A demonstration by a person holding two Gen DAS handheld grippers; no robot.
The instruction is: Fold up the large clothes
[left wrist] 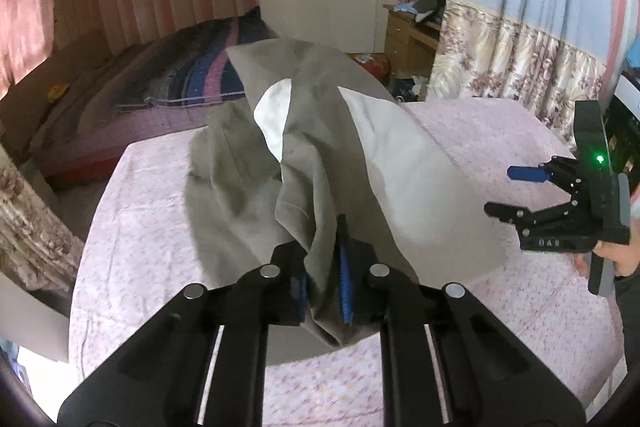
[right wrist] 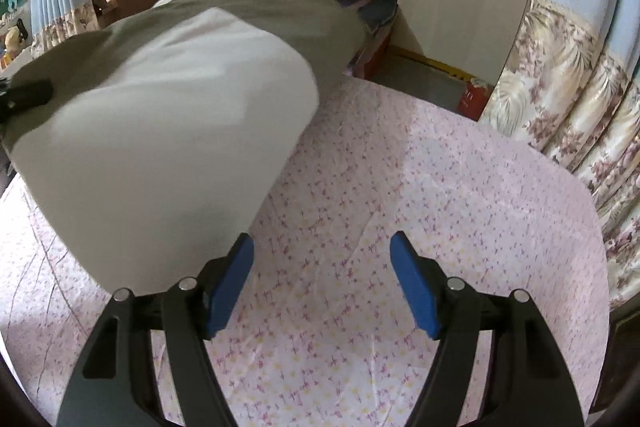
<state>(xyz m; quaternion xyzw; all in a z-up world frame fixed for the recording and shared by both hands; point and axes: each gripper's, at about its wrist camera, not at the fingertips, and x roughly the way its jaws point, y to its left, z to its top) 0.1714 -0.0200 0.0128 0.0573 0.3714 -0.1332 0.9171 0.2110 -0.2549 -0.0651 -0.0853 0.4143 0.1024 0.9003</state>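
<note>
**Fold status: garment lifted, no fold completed**

Garment position. The grey garment (left wrist: 312,131) with its white lining (left wrist: 400,163) is raised off the desk (left wrist: 152,211), which carries a pink floral cover. Part of the cloth drapes down and appears to rest on the cover; the upper part hangs in a loose, bunched peak. In the right wrist view the white lining fills the upper left and looks blurred, so its exact edge cannot be fixed.

Left gripper (left wrist: 324,287). The jaws are clamped on a gathered fold of the grey cloth — the fabric passes between the blue pads (left wrist: 347,283) and hangs below them.

Right gripper (right wrist: 322,287). The jaws stand wide apart and grip nothing. In the left wrist view the same unit sits well to the right of the garment, over bare cover.

Progress assessment. The task appears to be at an early stage: the garment is neither spread flat nor squared, and no crease or stacked layer is visible. Judged remaining work — secure a second corner or hem with the free gripper, lay the cloth out flat, then carry out each fold in turn
</note>
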